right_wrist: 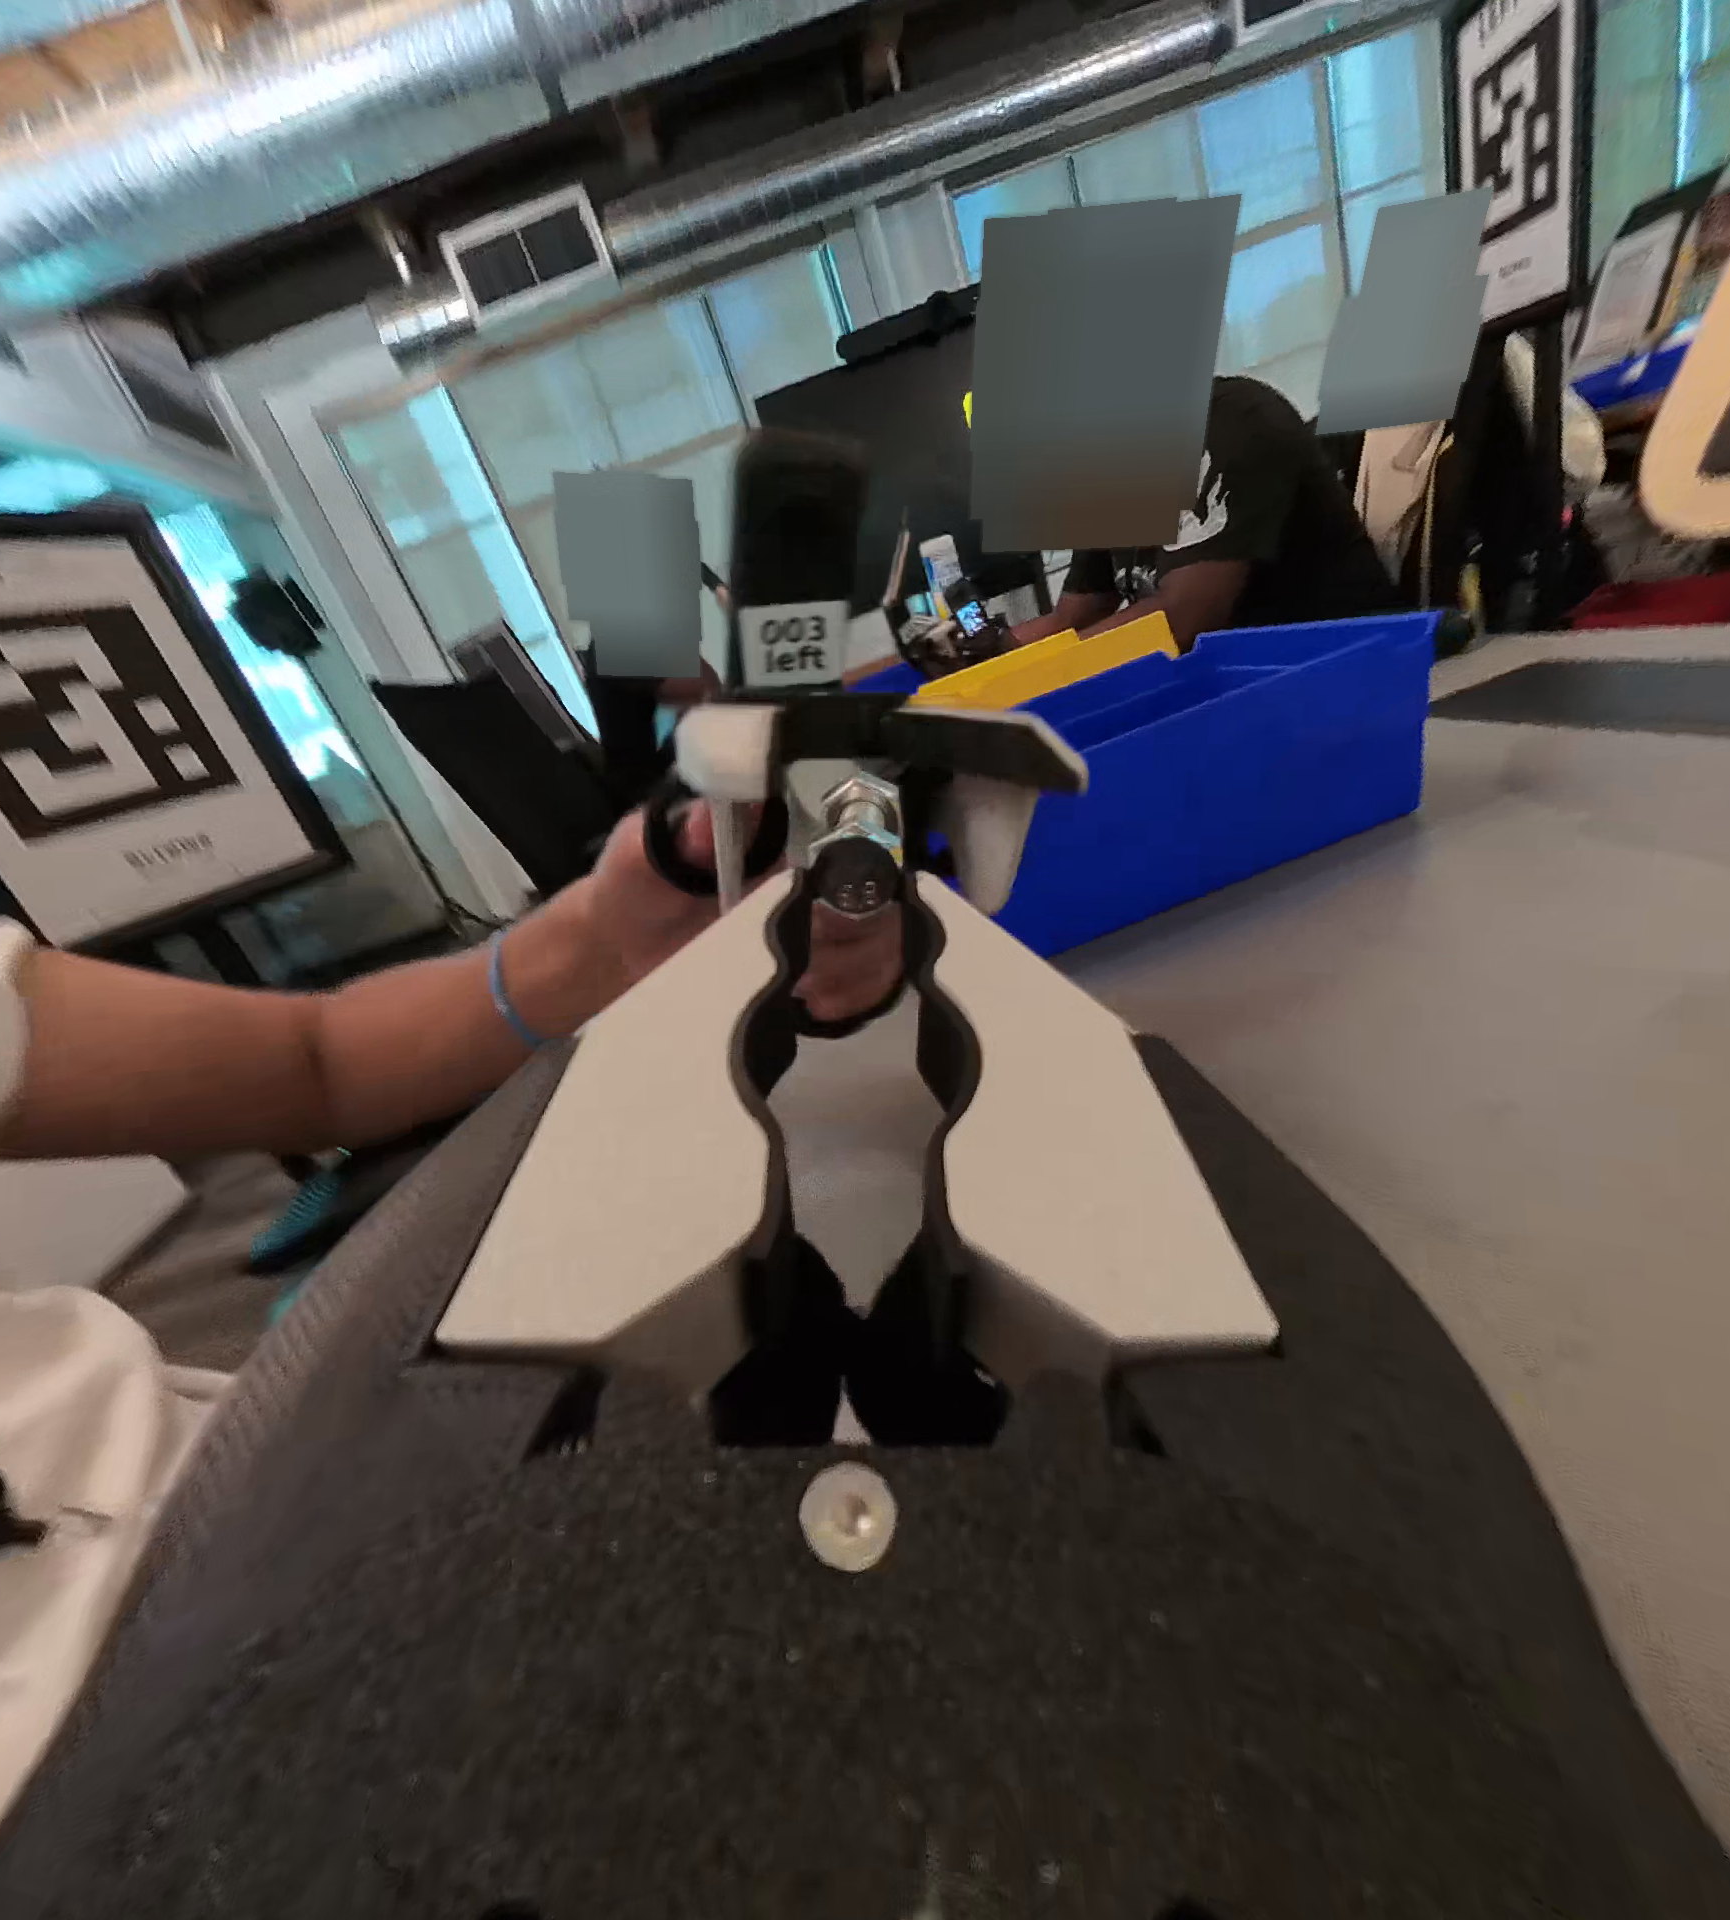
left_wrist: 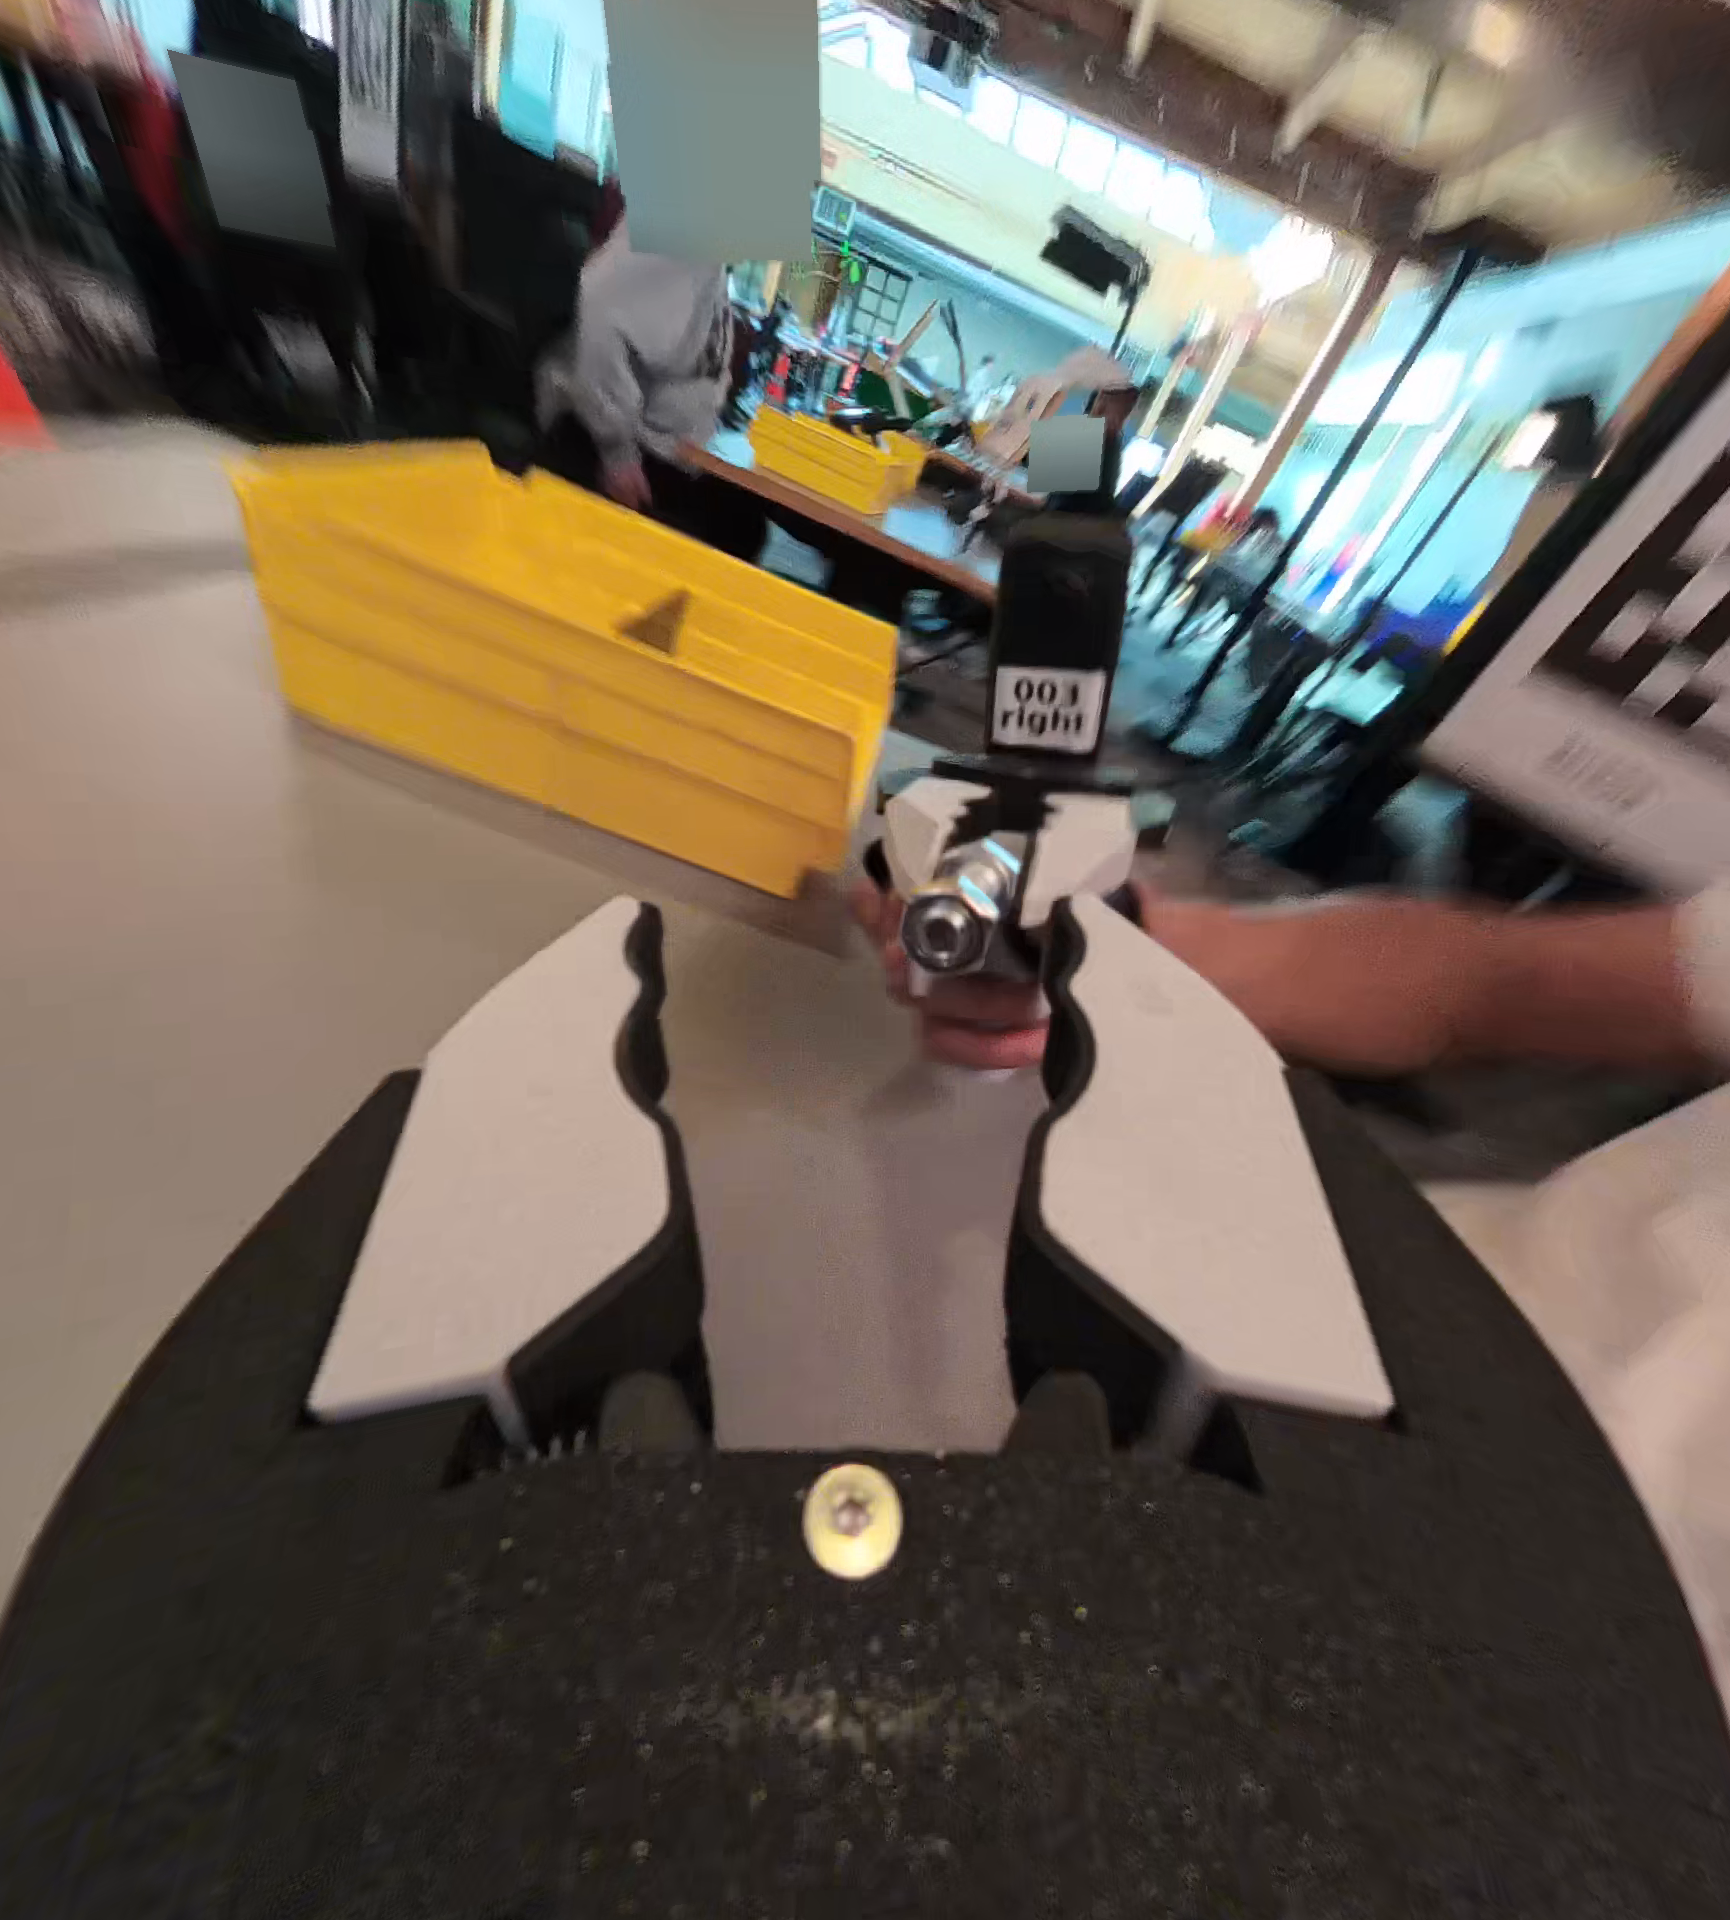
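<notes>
My right gripper (right_wrist: 853,896) is shut on the head of a silver bolt (right_wrist: 856,868) with nuts on its shank, held above the grey table (right_wrist: 1412,1039). In the left wrist view the right gripper (left_wrist: 1006,847) faces me, and the bolt (left_wrist: 949,920) points out of it toward me. My left gripper (left_wrist: 856,920) is open. The bolt's free end lies between its fingertips, close to the right finger (left_wrist: 1183,1122), and neither pad presses on it. In the right wrist view the left gripper (right_wrist: 861,800) stands spread on either side of the bolt's shank.
A yellow bin (left_wrist: 549,644) stands on the table just beyond my left gripper. A blue bin (right_wrist: 1256,769) with a yellow bin (right_wrist: 1048,655) behind it stands to the right. Framed black-and-white marker boards (right_wrist: 61,727) and seated people are behind. A person's forearm (left_wrist: 1412,987) reaches in. Only a small space, under 4 cm, lies between the two pairs of fingers.
</notes>
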